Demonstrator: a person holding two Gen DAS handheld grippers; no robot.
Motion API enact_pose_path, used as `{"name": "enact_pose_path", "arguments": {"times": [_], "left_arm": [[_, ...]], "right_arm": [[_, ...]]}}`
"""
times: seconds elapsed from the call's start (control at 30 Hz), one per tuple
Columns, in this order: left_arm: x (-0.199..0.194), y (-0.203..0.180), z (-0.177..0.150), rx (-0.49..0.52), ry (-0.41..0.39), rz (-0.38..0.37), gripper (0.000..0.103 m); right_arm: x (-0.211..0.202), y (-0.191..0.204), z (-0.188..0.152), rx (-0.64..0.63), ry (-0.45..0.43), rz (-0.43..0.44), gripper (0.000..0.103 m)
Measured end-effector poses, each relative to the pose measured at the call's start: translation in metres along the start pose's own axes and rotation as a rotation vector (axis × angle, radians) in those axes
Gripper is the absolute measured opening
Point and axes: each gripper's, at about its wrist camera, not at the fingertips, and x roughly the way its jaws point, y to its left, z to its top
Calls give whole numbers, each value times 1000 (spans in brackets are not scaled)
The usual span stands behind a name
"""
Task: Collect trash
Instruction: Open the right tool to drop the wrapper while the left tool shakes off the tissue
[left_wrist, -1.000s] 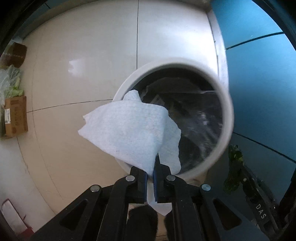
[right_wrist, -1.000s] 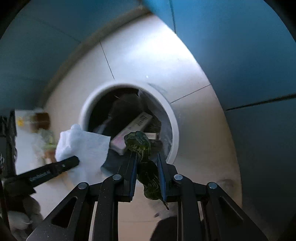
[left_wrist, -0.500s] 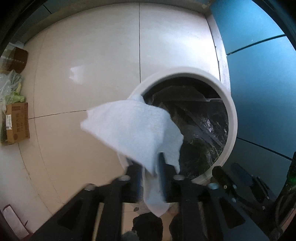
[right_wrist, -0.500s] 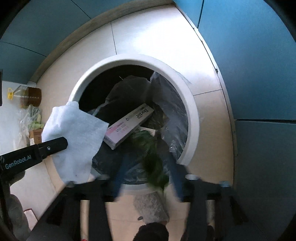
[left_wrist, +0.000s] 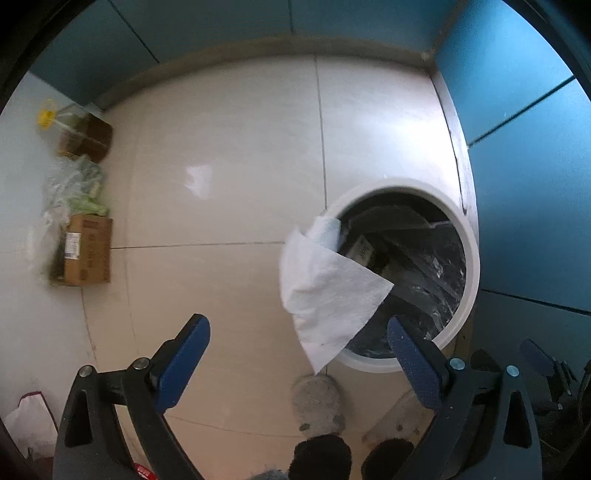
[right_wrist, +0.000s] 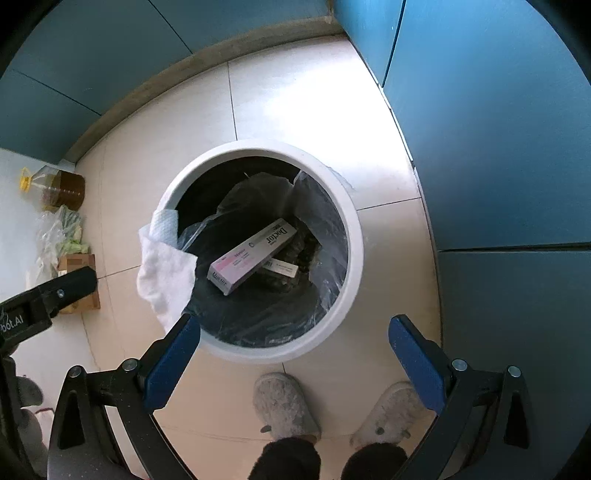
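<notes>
A white round bin (right_wrist: 351, 229) with a black liner stands on the tiled floor, directly below both grippers. In it lie a pink-and-white carton (right_wrist: 255, 254) and dark scraps. My left gripper (left_wrist: 295, 325) is opening, its jaws wide apart; the white paper towel (left_wrist: 325, 291) is free of its pads and drapes over the bin's rim (left_wrist: 469, 258). In the right wrist view the towel (right_wrist: 166, 273) hangs on the left rim, next to a left gripper finger (right_wrist: 74, 284). My right gripper (right_wrist: 293, 325) is opening too, with nothing between its pads.
An oil bottle (right_wrist: 59, 188), a bag of greens (left_wrist: 74, 184) and a cardboard box (left_wrist: 88, 251) sit by the left wall. Blue cabinets (right_wrist: 498, 147) close in on the right. The person's grey slippers (right_wrist: 284, 406) stand just before the bin.
Both grippers went from shut to wide open and rose. The left let go of the paper towel, which dropped onto the bin's rim. The green scrap left the right gripper's jaws.
</notes>
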Motion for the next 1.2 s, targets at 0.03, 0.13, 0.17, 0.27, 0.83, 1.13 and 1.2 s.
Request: {"name": "enact_pose_path", "arguments": {"times": [0.03,0.13,0.17,0.27,0.83,1.13,1.2], "left_arm": [[-4,3,-2,-7,-6,4,98],[-10,13,-7,-44,-12,-11,98],[-6,15,-8,-59,-7,-18,98],[22,18,-7,-99,33,-57,98],[122,-1,-7,-142,144,-148,0],[93,-6,-3,-109,80,-191,7],[113,-3,-1,-110,134,-159,11]], "right_arm": [[-4,1,-2,-5,-5,1,103],[-15,1,-9,-7,-15,8,103],[-18,1,-11,-2,-18,11,103],[-18,-1,-15,9,-23,16,103],[26,-46,-22,140,29,2,103],[23,-44,-14,136,18,29,103],[23,-46,-13,141,19,31,103]]}}
